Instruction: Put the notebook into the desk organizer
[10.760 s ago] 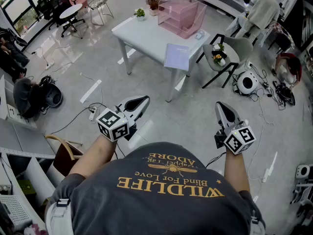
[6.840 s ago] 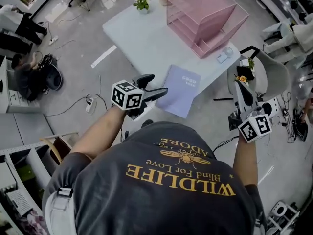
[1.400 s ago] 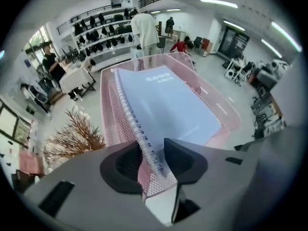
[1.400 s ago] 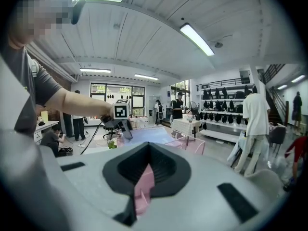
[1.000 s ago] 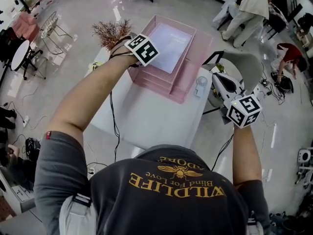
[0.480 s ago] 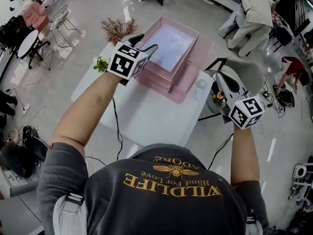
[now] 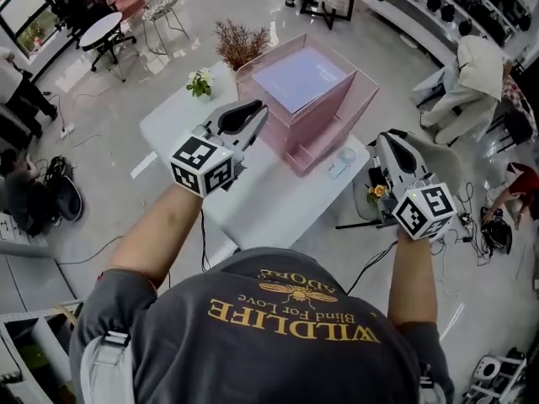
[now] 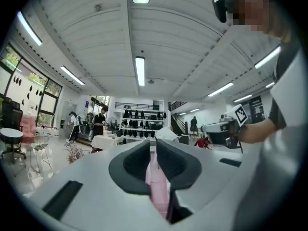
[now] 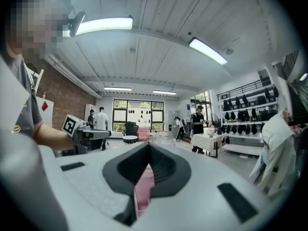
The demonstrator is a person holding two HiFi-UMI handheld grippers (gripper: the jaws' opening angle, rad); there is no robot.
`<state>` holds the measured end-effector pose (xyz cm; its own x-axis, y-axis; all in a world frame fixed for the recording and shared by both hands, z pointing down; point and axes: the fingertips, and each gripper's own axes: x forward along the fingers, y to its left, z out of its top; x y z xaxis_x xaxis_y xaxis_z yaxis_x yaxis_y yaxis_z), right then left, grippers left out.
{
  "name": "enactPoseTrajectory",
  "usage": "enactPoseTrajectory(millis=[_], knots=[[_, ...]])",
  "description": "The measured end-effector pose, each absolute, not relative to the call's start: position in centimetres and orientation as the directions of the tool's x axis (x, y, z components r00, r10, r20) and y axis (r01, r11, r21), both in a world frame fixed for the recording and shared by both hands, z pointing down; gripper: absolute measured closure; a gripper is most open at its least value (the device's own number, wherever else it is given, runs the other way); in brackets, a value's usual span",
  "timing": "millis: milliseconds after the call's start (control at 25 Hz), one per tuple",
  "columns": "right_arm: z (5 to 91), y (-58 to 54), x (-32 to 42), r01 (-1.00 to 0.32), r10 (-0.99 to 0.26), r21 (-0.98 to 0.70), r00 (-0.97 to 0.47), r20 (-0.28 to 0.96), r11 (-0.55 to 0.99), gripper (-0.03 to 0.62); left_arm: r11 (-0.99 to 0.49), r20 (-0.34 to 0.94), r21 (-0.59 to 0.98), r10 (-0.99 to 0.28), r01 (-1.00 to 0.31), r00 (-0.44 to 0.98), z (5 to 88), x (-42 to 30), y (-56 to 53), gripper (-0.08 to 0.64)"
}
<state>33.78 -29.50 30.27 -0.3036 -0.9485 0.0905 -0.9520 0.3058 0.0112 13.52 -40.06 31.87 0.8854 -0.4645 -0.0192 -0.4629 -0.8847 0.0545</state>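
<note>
Up close, the left gripper (image 7: pixel 255 110) hung over the table (image 7: pixel 253 192) with its jaws closing on nothing, only a slit between them. The right gripper (image 7: pixel 386 139) was held off the table's right edge, jaws together and empty. Past them the pink organizer (image 7: pixel 324 129) stood on the table, and there was the notebook (image 7: pixel 301 78), lying flat in its top tray, while farther back a small plant (image 7: pixel 200 82) sat at the table's far corner.

White table (image 7: pixel 253 194), pink organizer (image 7: pixel 324 120) on it, potted plant (image 7: pixel 200 82) at far corner, small white gadget (image 7: pixel 341 160) beside organizer.
</note>
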Motion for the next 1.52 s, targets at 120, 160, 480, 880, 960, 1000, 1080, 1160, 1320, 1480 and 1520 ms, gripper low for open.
enactPoseTrajectory(millis=[120, 160, 480, 880, 960, 1000, 1080, 1160, 1320, 1480, 1520], knots=[[30.6, -27.6, 34.2, -0.939, -0.935, 0.003, -0.343, 0.088, 0.345, 0.592, -0.858, -0.056, 0.108, -0.510, -0.502, 0.859, 32.5, 12.1, -36.3, 0.558], [30.7, -27.0, 34.2, -0.936, -0.932, 0.000, -0.352, 0.087, 0.353, 0.592, -0.853, -0.069, 0.135, -0.515, -0.503, 0.855, 32.6, 11.7, -35.2, 0.558], [31.8, -24.8, 32.8, -0.939, -0.936, -0.035, -0.343, 0.076, 0.341, 0.592, -0.852, -0.052, 0.121, -0.518, -0.510, 0.854, 33.2, 8.7, -31.7, 0.560], [33.6, -25.5, 29.6, -0.961, -0.959, -0.056, -0.274, 0.076, 0.270, 0.592, -0.866, -0.040, 0.108, -0.495, -0.489, 0.868, 33.5, 3.7, -34.4, 0.560], [33.3, -25.6, 29.7, -0.964, -0.961, -0.054, -0.266, 0.074, 0.262, 0.592, -0.867, -0.040, 0.105, -0.493, -0.487, 0.869, 33.6, 3.6, -34.6, 0.560], [33.2, -25.6, 29.8, -0.964, -0.962, -0.054, -0.263, 0.074, 0.259, 0.592, -0.868, -0.042, 0.105, -0.491, -0.485, 0.870, 33.6, 3.6, -34.5, 0.560], [33.0, -25.7, 30.0, -0.965, -0.963, -0.054, -0.259, 0.073, 0.255, 0.592, -0.870, -0.044, 0.107, -0.488, -0.481, 0.872, 33.6, 3.9, -34.5, 0.560], [33.0, -25.8, 30.2, -0.965, -0.963, -0.054, -0.258, 0.071, 0.255, 0.592, -0.872, -0.042, 0.102, -0.485, -0.479, 0.874, 33.7, 4.2, -34.4, 0.560], [32.8, -25.9, 30.3, -0.964, -0.962, -0.057, -0.263, 0.070, 0.260, 0.592, -0.877, -0.041, 0.077, -0.477, -0.474, 0.878, 33.6, 5.0, -34.3, 0.560], [32.8, -25.9, 30.5, -0.966, -0.964, -0.054, -0.257, 0.073, 0.254, 0.592, -0.878, -0.037, 0.087, -0.476, -0.471, 0.879, 33.6, 5.4, -34.1, 0.560], [32.8, -25.9, 30.6, -0.967, -0.964, -0.053, -0.254, 0.072, 0.251, 0.592, -0.878, -0.036, 0.086, -0.475, -0.471, 0.879, 33.7, 5.4, -34.1, 0.560]])
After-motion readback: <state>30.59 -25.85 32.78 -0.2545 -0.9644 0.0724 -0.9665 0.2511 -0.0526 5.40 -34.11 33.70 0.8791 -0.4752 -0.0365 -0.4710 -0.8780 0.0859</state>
